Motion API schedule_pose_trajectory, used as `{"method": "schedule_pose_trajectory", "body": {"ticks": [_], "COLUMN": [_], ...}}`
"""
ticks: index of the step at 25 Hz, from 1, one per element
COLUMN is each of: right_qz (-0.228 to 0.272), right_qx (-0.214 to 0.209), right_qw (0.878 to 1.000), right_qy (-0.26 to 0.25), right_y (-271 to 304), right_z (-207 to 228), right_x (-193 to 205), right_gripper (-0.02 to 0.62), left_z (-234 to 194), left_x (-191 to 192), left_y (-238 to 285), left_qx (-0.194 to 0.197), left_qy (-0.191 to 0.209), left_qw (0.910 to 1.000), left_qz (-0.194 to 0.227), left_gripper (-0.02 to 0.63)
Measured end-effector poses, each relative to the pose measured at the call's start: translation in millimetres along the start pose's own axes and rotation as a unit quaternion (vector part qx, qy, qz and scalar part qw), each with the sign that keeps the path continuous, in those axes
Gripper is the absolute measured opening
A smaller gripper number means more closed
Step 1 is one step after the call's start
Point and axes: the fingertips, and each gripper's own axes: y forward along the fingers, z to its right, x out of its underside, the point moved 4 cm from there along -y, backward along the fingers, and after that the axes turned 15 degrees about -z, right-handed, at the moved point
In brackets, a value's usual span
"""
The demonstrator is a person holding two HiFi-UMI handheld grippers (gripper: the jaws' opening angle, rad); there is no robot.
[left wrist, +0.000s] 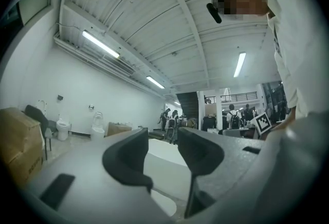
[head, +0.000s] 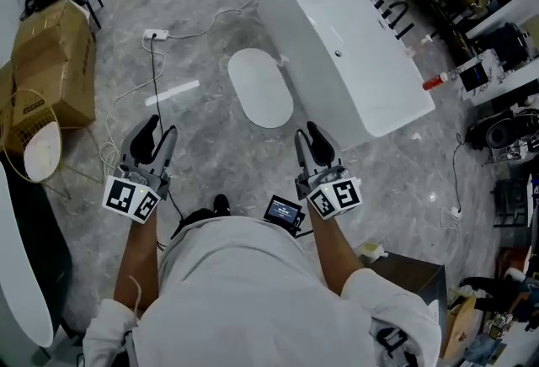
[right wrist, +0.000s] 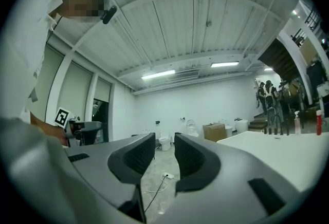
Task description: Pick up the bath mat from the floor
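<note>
The left tongs [head: 158,133] stand partly apart and empty, and the white oval bath mat [head: 260,88] lies flat ahead to their right, its long axis pointing away from the person. The right tongs [head: 308,136], narrowly apart and empty, are the nearer pair. The mat rests on a grey marbled floor [head: 202,37], just beside a white rectangular bathtub [head: 337,37].

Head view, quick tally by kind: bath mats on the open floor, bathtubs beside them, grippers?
White oval bath mat: 1
White rectangular bathtub: 1
Grey two-jaw grippers: 2 (left gripper, right gripper)
Total: 4
</note>
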Motion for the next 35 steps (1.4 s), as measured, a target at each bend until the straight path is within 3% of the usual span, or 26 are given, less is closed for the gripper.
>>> {"method": "schedule_pose_trajectory", "body": {"ticks": [5,12,22,27,35], "right_qz": [-0.002,-0.008,0.000,0.006,0.024], "right_qx": [0.009,0.036,0.006,-0.007,-0.029], "right_qw": [1.000,0.999,0.998,0.998,0.997], "right_qy": [0.009,0.028,0.060,0.055,0.062], "right_y": [47.6,94.3,225.7,299.6,394.0], "right_z": [16.8,58.5,144.0,202.5,277.4], "right_x": [-6.4,1.1,-3.1,-20.7,-36.1], "right_gripper": [0.118,0.118,0.118,0.121,0.176], "left_z": [-35.4,-68.1,-144.2,-189.5,-246.4], "left_x": [-8.1,-2.5,-26.3,-48.5,-74.4], "left_y": [43.8,107.9,214.2,298.9,419.7], "left_qx": [-0.005,0.018,0.007,0.013,0.034], "left_qy": [0.053,0.044,0.056,0.071,0.082], "left_qw": [0.9984,0.9982,0.9973,0.9943,0.9907], "left_qz": [-0.018,-0.035,-0.047,-0.078,-0.103], "left_gripper": [0.170,0.170,0.161,0.166,0.181]}}
